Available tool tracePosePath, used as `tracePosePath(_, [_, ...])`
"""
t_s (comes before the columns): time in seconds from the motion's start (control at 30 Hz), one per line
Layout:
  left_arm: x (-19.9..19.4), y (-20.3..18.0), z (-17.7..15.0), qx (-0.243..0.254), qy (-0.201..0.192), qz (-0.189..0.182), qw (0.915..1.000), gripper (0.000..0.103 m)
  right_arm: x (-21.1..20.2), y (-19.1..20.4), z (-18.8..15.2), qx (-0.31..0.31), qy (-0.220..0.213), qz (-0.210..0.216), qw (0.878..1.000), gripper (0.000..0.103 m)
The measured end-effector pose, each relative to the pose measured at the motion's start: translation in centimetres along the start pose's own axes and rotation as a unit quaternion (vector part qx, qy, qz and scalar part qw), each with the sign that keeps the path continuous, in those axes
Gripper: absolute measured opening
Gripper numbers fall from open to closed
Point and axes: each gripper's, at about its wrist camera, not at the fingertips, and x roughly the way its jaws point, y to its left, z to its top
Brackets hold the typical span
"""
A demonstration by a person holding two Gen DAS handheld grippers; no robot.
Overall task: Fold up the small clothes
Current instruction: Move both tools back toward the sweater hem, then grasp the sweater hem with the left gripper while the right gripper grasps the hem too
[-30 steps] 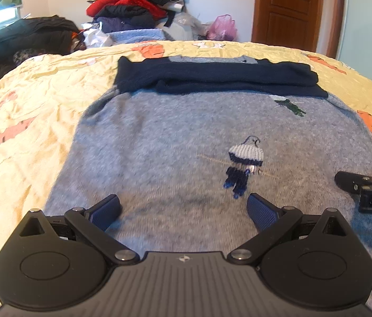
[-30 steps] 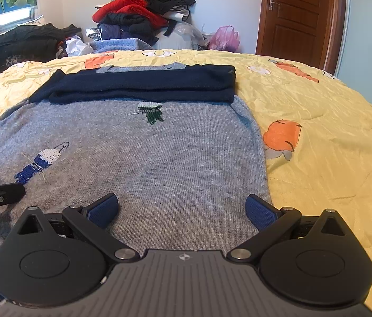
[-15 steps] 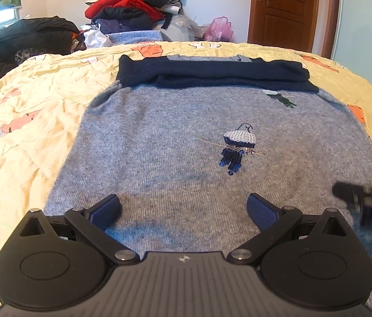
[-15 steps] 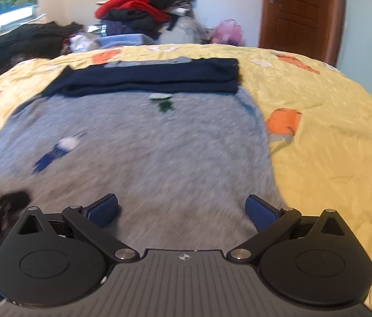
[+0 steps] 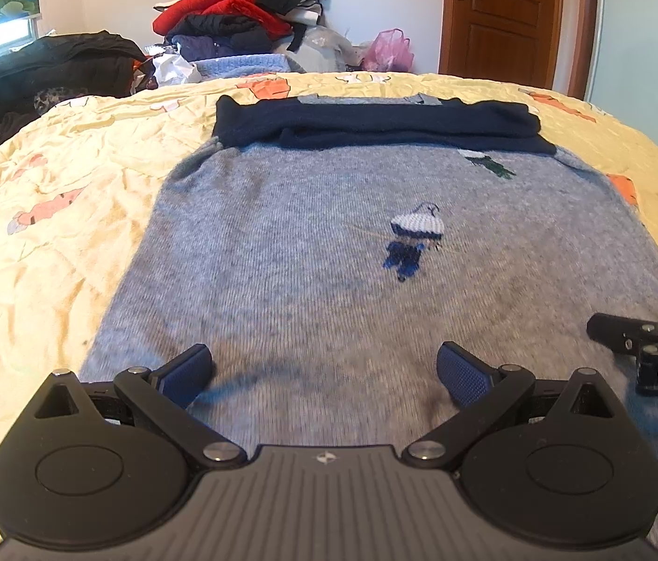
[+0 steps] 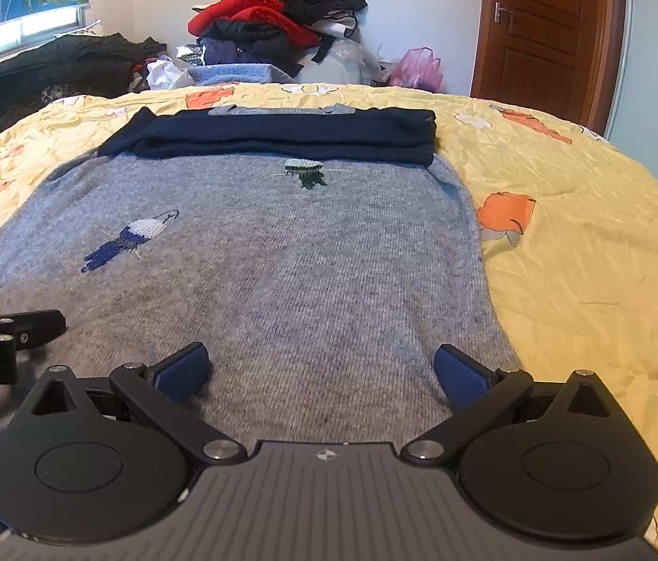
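Note:
A grey knit sweater lies flat on the bed, also in the right wrist view. Its navy sleeves are folded across its far end. Small embroidered figures sit on the grey body. My left gripper is open and empty, low over the sweater's near left part. My right gripper is open and empty, low over the near right part, close to the sweater's right edge. Each gripper shows at the edge of the other's view.
The bed has a wrinkled yellow cover with orange prints. A pile of clothes and a pink bag stand behind the bed. Dark clothing lies at the far left. A brown door is at the back right.
Both grippers have shifted slightly over the sweater's near end and tilted a little; both stay open. The sweater has not moved.

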Motion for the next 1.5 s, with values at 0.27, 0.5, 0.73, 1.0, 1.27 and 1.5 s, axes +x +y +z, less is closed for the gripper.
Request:
tracePosePath(0.27, [-1.0, 0.0, -1.0, 0.006, -0.004, -0.001, 1.0000, 0.103, -1.0, 0.1, -0.7, -0.007, 0.004, 0.001, 1.000, 0.103])
tracePosePath(0.5, [-2.1, 0.5, -1.5, 0.006, 0.018, -0.011, 0.9998, 0.103, -2.4, -0.2, -1.7, -0.014, 0.013, 0.010, 1.000, 0.103])
tracePosePath(0.73, [-4.0, 1.2, -2.8, 0.017, 0.034, -0.024, 0.9990, 0.103, -3.6, -0.6, -2.7, -0.023, 0.011, 0.018, 1.000, 0.103])
tracePosePath(1.0, [-4.8, 1.5, -3.4, 0.016, 0.038, -0.024, 0.9989, 0.103, -4.0, -0.4, -3.1, -0.022, 0.010, 0.015, 1.000, 0.103])
tracePosePath(1.27, [-5.9, 2.4, -3.5, 0.014, 0.041, -0.023, 0.9988, 0.103, -5.0, -0.5, -3.8, -0.031, 0.010, 0.019, 0.999, 0.103])
tracePosePath(1.5, [-7.6, 7.3, -3.2, -0.038, 0.032, -0.003, 0.9987, 0.103, -8.1, -2.9, -2.9, -0.013, 0.027, 0.087, 0.996, 0.102])
